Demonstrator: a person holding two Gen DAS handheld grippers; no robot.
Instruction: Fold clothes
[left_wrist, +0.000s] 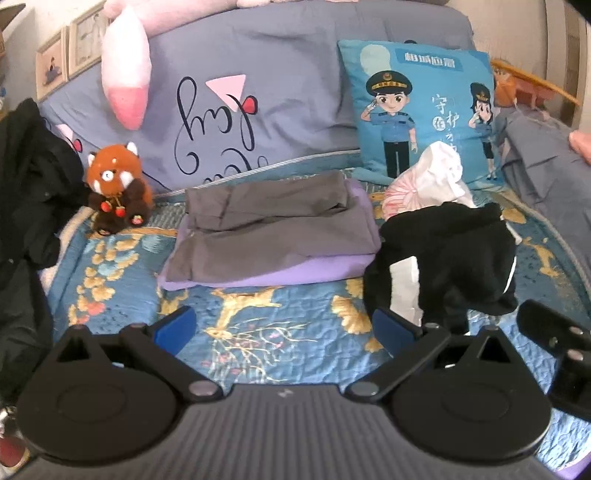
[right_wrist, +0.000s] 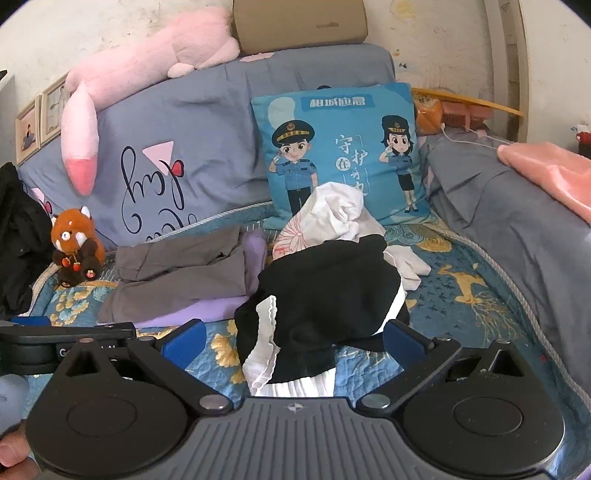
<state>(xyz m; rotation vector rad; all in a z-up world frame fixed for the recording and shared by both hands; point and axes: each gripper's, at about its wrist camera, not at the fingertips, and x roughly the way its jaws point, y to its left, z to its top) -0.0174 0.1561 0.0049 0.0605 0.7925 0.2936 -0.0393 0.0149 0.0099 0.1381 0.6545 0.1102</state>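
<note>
From the left wrist camera, the left gripper (left_wrist: 284, 328) hangs spread wide over the blue quilted bedspread (left_wrist: 258, 325), its blue-padded fingers (left_wrist: 177, 326) grasping nothing and touching no cloth. Beyond it, in the middle, lies a folded stack: smooth grey trousers (left_wrist: 273, 225) on top of a flat lilac garment (left_wrist: 295, 271). To the right sits a rumpled heap, a soft black garment (left_wrist: 450, 258) in front of crumpled white fabric (left_wrist: 443, 170). A furry red panda plush (left_wrist: 116, 188) stands far left, and a square blue cartoon cushion (left_wrist: 417, 110) leans at the far right against grey-blue bedding (left_wrist: 258, 92). Part of the right gripper (left_wrist: 554, 332) shows at the right edge.

From the right wrist camera, the right gripper (right_wrist: 293, 341) is likewise wide apart and empty-handed. The black garment (right_wrist: 332, 280), with a frilled white edge (right_wrist: 264, 332), lies between its fingers (right_wrist: 186, 338), near the pads; whether it touches them I cannot tell. The grey trousers (right_wrist: 181, 266) and lilac garment (right_wrist: 207, 308) lie to the left, the white fabric (right_wrist: 332, 214) behind, the cushion (right_wrist: 340, 147) farther back. A long pink plush (right_wrist: 147, 66) drapes over the bedding at top left.
</note>
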